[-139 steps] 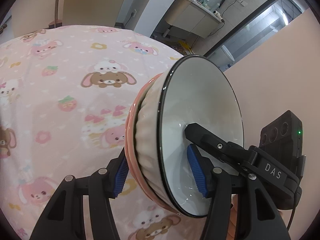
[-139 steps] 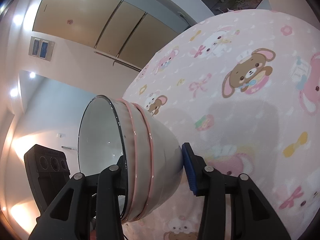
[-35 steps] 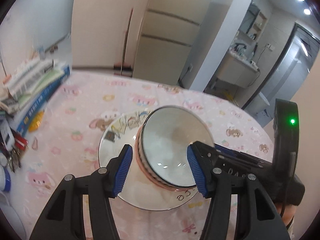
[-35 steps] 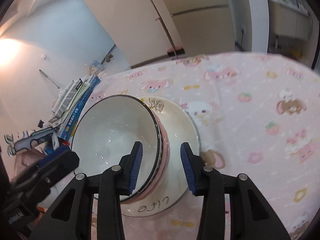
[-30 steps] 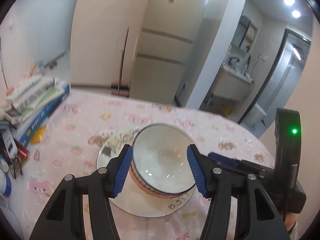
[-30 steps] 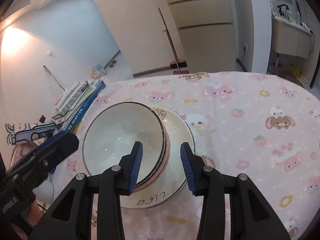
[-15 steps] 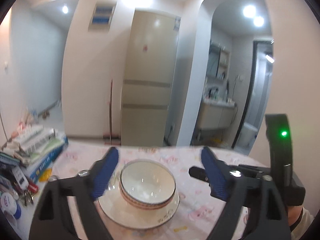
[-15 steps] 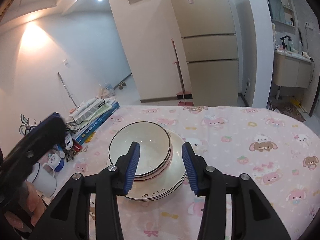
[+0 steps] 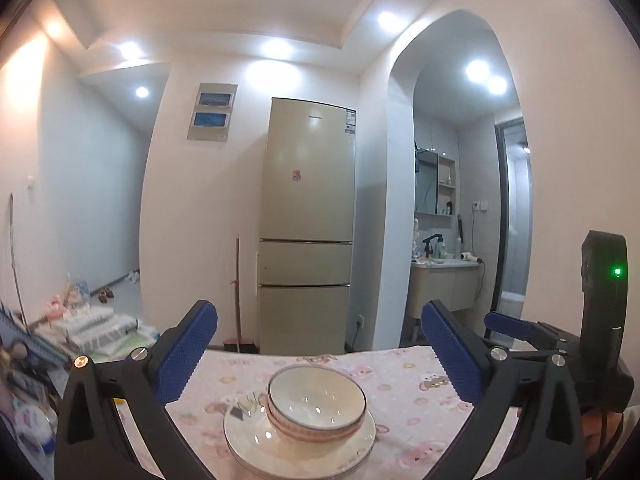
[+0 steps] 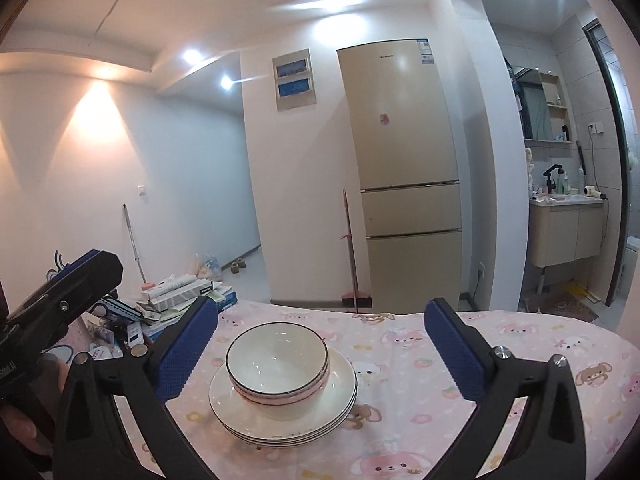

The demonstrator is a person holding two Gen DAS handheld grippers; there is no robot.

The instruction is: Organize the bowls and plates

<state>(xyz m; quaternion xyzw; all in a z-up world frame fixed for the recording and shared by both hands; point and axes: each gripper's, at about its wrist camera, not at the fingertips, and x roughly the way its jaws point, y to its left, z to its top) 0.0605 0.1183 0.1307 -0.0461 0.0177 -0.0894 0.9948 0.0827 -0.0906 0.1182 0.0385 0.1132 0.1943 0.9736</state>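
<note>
From the left wrist we see a desk [image 9: 404, 408] under a pink cartoon-print cloth, with a tall beige fridge [image 9: 307, 224] and an arched washroom doorway beyond. The nested bowls [image 9: 316, 408] sit on stacked plates [image 9: 300, 454]. Our left gripper [image 9: 318, 356] is opening, nothing between its jaws.

From the right wrist, books [image 10: 180, 292] are piled at the desk's left edge. Our right gripper [image 10: 320, 354] is opening too, empty. A second ago both grippers were close around the bowls; now both have drawn back.

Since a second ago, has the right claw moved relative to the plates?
Yes. The right claw has backed away from the plates and opened.
</note>
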